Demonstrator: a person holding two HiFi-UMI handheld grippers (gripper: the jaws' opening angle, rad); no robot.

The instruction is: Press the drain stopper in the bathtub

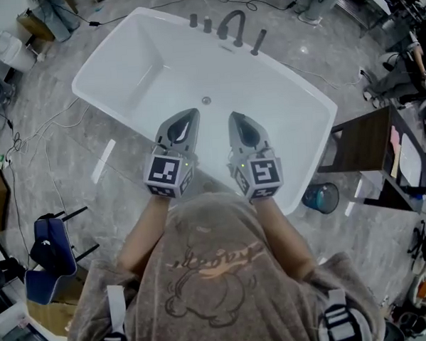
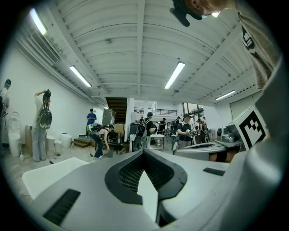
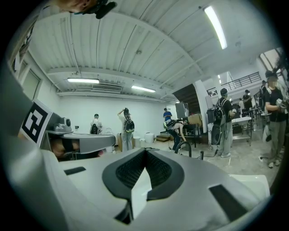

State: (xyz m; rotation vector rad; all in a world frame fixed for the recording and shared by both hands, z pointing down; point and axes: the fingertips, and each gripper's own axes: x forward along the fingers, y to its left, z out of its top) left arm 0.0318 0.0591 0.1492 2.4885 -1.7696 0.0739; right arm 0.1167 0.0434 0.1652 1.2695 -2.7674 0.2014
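Judging by the pose, the approach has hardly begun. The left gripper [image 1: 189, 121] and right gripper [image 1: 237, 120] hover over the bathtub [image 1: 266, 92] near its front rim, each with jaws together on nothing. The drain stopper [image 1: 206, 100] lies on the bathtub floor, just beyond their tips. Next, one gripper must tilt down onto it. Only the head view shows it; the gripper views face the room.

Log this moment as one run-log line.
phase: pre-contact | left gripper: shut, empty, over bathtub | right gripper: shut, empty | drain stopper: untouched, beyond both tips
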